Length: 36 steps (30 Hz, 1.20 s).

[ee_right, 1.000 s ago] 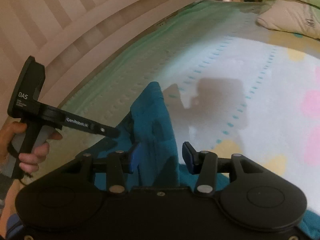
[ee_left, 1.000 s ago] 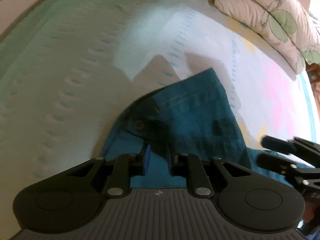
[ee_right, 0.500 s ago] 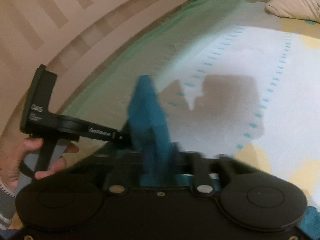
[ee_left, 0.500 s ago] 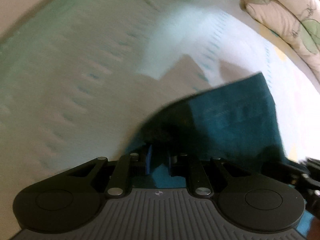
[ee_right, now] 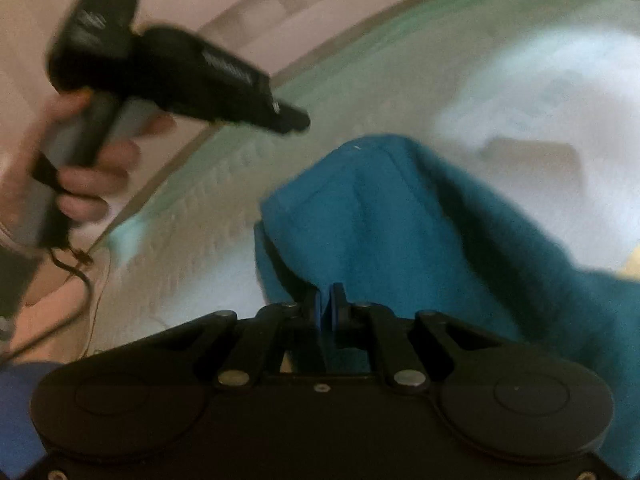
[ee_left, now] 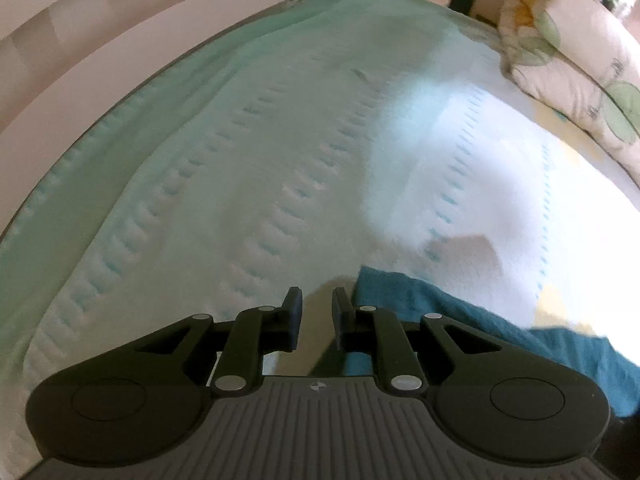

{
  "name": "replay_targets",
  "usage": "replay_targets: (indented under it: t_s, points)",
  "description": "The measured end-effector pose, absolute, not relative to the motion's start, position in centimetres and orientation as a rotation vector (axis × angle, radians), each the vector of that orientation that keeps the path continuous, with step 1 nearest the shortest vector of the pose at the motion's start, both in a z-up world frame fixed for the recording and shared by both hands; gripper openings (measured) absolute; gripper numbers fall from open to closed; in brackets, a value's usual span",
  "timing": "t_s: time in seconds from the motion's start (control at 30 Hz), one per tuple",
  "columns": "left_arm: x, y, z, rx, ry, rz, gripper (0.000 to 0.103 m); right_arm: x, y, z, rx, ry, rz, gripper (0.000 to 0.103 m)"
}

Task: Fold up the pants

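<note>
The teal pants (ee_right: 404, 216) lie bunched on the bed. My right gripper (ee_right: 328, 304) is shut on a fold of the pants at its tips, with cloth spreading ahead and to the right. In the left wrist view the pants (ee_left: 480, 320) lie to the right of my left gripper (ee_left: 317, 312), which is open and empty above the bare quilt; its right finger is close beside the cloth's edge. The left gripper (ee_right: 296, 120) also shows in the right wrist view, held in a hand at upper left, away from the cloth.
A quilted bed cover (ee_left: 260, 184), mint green and white with coloured patches, spreads ahead. A floral pillow (ee_left: 568, 52) lies at the far right. A pale slatted bed rail (ee_left: 120, 32) runs along the left edge.
My left gripper has let go of the pants and pulled away to the left. My right gripper has closed on the pants and the cloth has dropped lower and spread out.
</note>
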State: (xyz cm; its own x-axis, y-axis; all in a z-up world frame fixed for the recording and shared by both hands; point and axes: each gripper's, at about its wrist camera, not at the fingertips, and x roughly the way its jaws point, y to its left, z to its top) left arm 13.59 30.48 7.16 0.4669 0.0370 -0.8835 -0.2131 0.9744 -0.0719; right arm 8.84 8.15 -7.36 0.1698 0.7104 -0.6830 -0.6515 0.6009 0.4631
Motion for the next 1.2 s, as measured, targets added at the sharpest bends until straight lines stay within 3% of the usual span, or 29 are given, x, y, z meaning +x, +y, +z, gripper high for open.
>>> replay_targets:
  t_s: [0.23,0.4,0.57,0.7,0.8,1.03,1.2]
  points:
    - [13.6,27.6,5.8,-0.115,1.113,-0.009,0.017,8.8,9.8,-9.8,0.073,1.105,0.995,0.013]
    - [13.9,25.8,3.5,-0.071,1.18,-0.099,0.017,8.5,9.6,-10.0,0.109,1.093,0.969,0.02]
    - [14.1,25.7,0.6,-0.076,1.267,-0.129,0.017,8.4,5.8,-7.7,0.188,1.059,0.975,0.038]
    - [13.6,25.8,-1.2,-0.071,1.308,-0.149,0.017,8.9,0.4,-5.5,0.248,1.017,0.905,0.04]
    - [13.1,25.7,-1.3,-0.031,1.296,-0.168,0.017,10.5,-4.2,-4.3,0.288,0.988,0.767,0.048]
    - [12.1,25.8,-1.3,0.094,1.342,-0.166,0.015,13.4,-10.8,-4.6,0.251,0.986,0.51,0.048]
    - [12.6,27.7,-1.2,0.004,1.378,-0.11,0.003,13.8,-11.2,-6.1,0.17,0.956,0.392,0.048]
